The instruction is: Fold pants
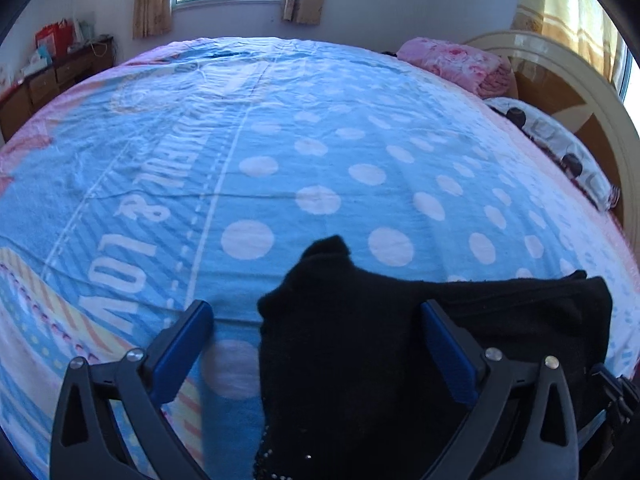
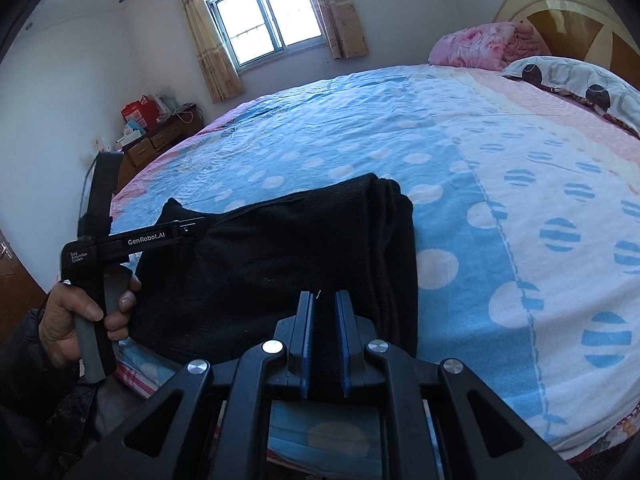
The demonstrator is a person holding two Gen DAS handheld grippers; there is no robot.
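The black pants (image 1: 360, 344) lie folded in a thick bundle near the bed's front edge, on the blue dotted blanket (image 1: 320, 140). My left gripper (image 1: 316, 312) is open, its blue pads wide apart over the pants' left end. In the right wrist view the pants (image 2: 288, 248) spread across the front of the bed. My right gripper (image 2: 323, 300) is shut on the pants' near edge, black cloth pinched between its blue pads. The left gripper's body (image 2: 132, 240) shows at the left, held by a hand.
A pink folded quilt (image 2: 480, 46) and a patterned pillow (image 2: 580, 80) lie by the headboard (image 1: 580, 92) at the right. A wooden dresser (image 2: 160, 140) with boxes stands by the far wall under the window (image 2: 264, 12).
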